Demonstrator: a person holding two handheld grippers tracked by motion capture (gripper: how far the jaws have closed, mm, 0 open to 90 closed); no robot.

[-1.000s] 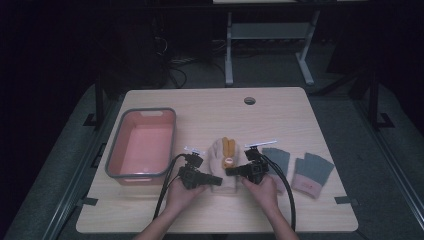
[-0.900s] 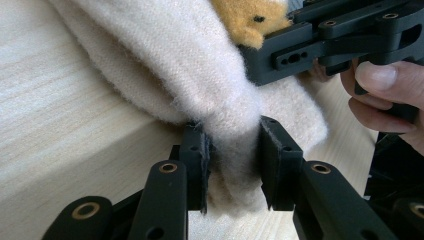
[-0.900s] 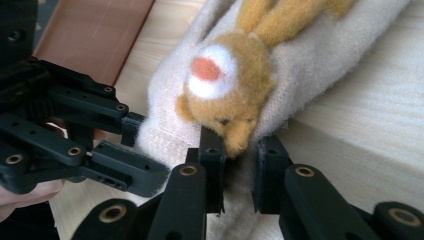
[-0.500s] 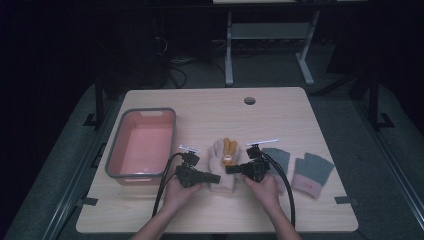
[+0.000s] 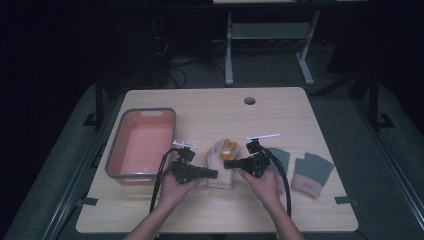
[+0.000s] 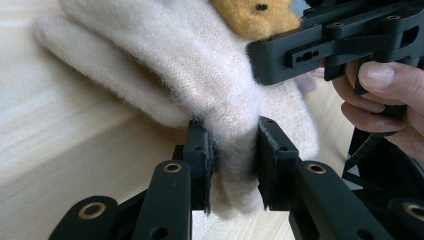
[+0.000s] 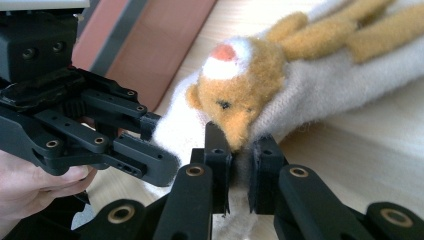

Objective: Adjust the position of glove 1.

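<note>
Both grippers have closed in since earlier, the left gripper (image 6: 232,167) and right gripper (image 7: 241,172) each pinching the soft, light glove (image 6: 200,75), best held by its edge.

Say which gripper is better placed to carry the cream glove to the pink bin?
Left, probably. The left gripper is clamped on the cream glove and sits right beside the pink bin; the right gripper also pinches it, farther off.

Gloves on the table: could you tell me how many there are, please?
3: a cream glove pinched by both hand-held grippers, and two grey gloves right of it. A second cream one may lie beneath.
</note>
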